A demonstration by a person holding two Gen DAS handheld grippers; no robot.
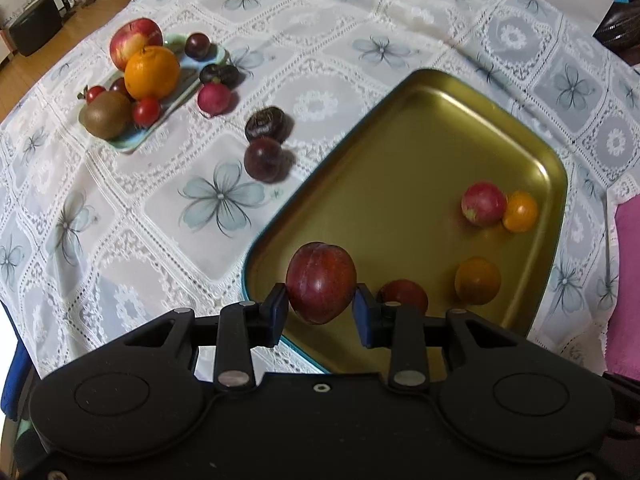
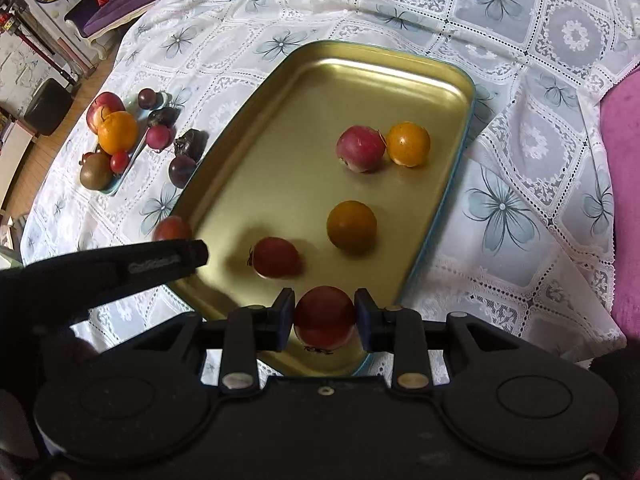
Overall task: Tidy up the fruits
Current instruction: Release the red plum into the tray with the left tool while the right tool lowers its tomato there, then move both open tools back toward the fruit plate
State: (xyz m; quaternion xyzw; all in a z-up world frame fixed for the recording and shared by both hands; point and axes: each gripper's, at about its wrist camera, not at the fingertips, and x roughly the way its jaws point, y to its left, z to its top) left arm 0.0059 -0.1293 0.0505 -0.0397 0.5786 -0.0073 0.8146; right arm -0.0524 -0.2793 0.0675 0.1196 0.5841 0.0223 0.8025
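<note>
My left gripper (image 1: 320, 304) is shut on a dark red plum (image 1: 321, 282) and holds it above the near left corner of the gold tray (image 1: 400, 152). My right gripper (image 2: 324, 318) is shut on a red tomato (image 2: 325, 316) over the tray's near edge (image 2: 280, 92). In the tray lie a pink radish (image 2: 360, 148), an orange tomato (image 2: 408, 144), a darker orange tomato (image 2: 352, 226) and a red tomato (image 2: 275, 257). The left gripper's body (image 2: 120, 268) shows in the right wrist view with the plum (image 2: 173, 229) behind it.
A small green plate (image 1: 140, 136) at the far left holds an apple (image 1: 134, 40), an orange (image 1: 151, 72), a kiwi (image 1: 107, 114) and small tomatoes. A radish (image 1: 214, 98) and dark plums (image 1: 264, 159) lie on the lace tablecloth (image 1: 160, 240) between plate and tray.
</note>
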